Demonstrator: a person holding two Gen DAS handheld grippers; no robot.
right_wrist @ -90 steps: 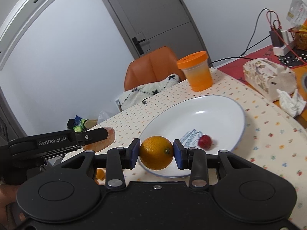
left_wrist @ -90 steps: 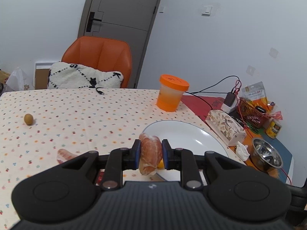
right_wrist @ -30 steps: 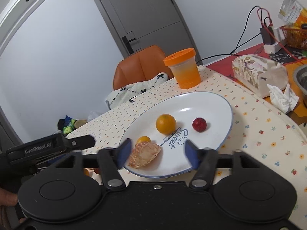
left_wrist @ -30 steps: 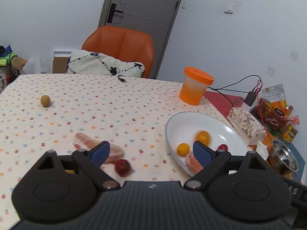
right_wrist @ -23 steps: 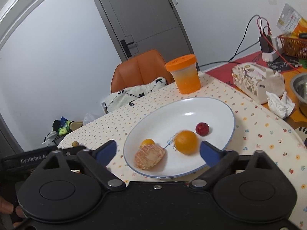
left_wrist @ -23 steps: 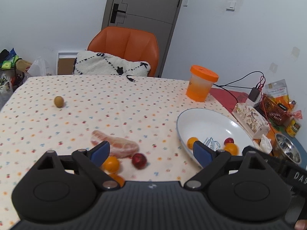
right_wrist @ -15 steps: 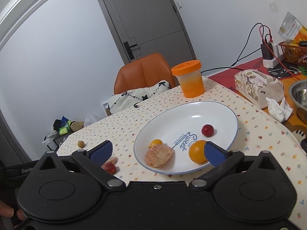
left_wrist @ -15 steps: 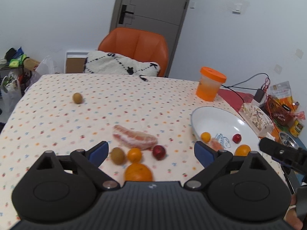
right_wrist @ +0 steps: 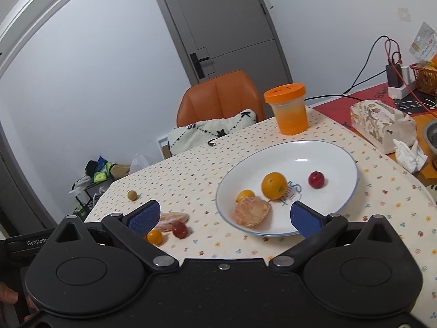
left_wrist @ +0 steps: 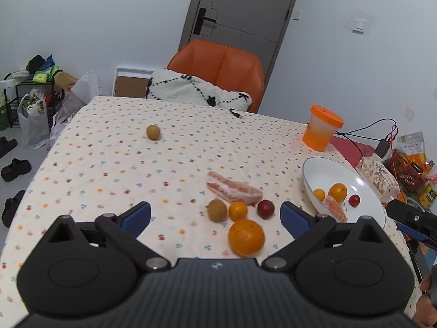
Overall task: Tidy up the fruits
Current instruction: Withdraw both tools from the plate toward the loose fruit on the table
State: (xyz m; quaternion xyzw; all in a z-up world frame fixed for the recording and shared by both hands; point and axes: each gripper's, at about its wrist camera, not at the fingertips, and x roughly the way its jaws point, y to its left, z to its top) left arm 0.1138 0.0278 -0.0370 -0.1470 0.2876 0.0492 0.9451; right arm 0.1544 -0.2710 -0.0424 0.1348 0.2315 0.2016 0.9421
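Note:
A white plate [right_wrist: 338,153] on the dotted tablecloth holds an orange [right_wrist: 274,182], a small orange fruit [right_wrist: 245,194], a peeled segment cluster [right_wrist: 251,211] and a red fruit [right_wrist: 316,179]. My right gripper [right_wrist: 223,217] hovers open before the plate's near rim. My left gripper [left_wrist: 215,214] is open above loose fruit on the cloth: a large orange [left_wrist: 246,237], a small orange [left_wrist: 238,210], a brown fruit [left_wrist: 217,209], a dark red fruit [left_wrist: 265,209] and a peeled pink segment [left_wrist: 233,191]. Another brown fruit [left_wrist: 153,132] lies alone far off.
An orange-lidded cup [left_wrist: 322,131] stands behind the plate [left_wrist: 316,172]. A tissue box [right_wrist: 382,125], crumpled tissue [right_wrist: 408,151] and metal bowl [right_wrist: 431,134] sit to the right. An orange chair [left_wrist: 218,65] with a cushion is at the far edge. Bags and shoes lie left on the floor.
Both grippers let go of their fruit into the plate, opened, and drew back and up, so the view widened. The orange has rolled about in the plate.

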